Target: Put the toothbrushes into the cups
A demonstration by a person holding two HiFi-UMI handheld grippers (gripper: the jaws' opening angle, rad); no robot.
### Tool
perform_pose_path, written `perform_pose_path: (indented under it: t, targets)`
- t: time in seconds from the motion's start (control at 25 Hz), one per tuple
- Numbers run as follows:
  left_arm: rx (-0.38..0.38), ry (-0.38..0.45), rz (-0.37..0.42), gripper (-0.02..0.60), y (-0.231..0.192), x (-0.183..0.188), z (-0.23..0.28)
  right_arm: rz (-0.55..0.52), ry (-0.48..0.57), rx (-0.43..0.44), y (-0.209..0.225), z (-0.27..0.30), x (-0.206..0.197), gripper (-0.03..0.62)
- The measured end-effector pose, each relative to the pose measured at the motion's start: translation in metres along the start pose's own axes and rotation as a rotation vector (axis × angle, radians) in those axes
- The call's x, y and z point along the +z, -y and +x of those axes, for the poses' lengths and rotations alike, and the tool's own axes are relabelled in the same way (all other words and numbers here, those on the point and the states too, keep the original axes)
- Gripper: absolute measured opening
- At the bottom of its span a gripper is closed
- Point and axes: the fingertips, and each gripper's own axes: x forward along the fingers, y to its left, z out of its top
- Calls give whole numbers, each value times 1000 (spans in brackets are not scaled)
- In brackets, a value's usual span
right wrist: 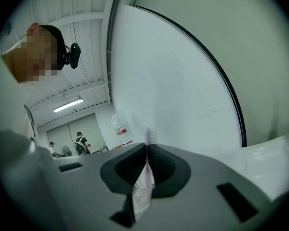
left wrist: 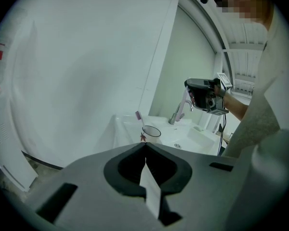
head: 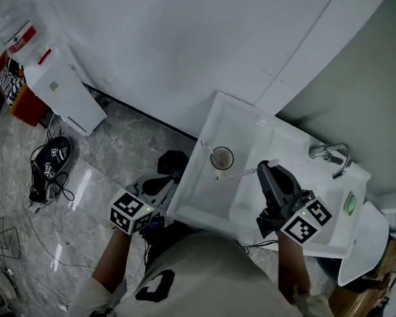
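At the lower left of the head view I find the left gripper (left wrist: 145, 147) with jaws pressed together on nothing, just off the left rim of the white ceramic washbasin (head: 188, 191). Right of it, on the basin ledge, stands the pale, dark-rimmed cup (head: 221, 158), with one pink-headed toothbrush (left wrist: 138, 115) leaning in it. Right of centre, the right gripper (right wrist: 147, 148) pinches a pale pink plastic toothbrush (head: 237, 173), which reaches toward the cup. I judge this the carrying step. Next, the brush must be tipped over the cup's mouth, lowered in, then released.
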Motion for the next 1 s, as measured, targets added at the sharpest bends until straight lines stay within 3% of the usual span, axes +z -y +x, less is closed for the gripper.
perform_pose_path:
  t: [0.24,0.4,0.64,1.0]
  targets:
    - [35,39,-126,20,-12,1,-12,-82,45,-26,4,18,24,25]
    - [42,71,-183,20,-16,4,-17,-112,21,-62,16,34,14,25]
    - [80,34,-122,20,-14,0,-18,-106,-33,-81,32,53,-15,25]
    - [136,25,-151,20,-16,-6,-24,-78,-96,-81,57,69,-48,25]
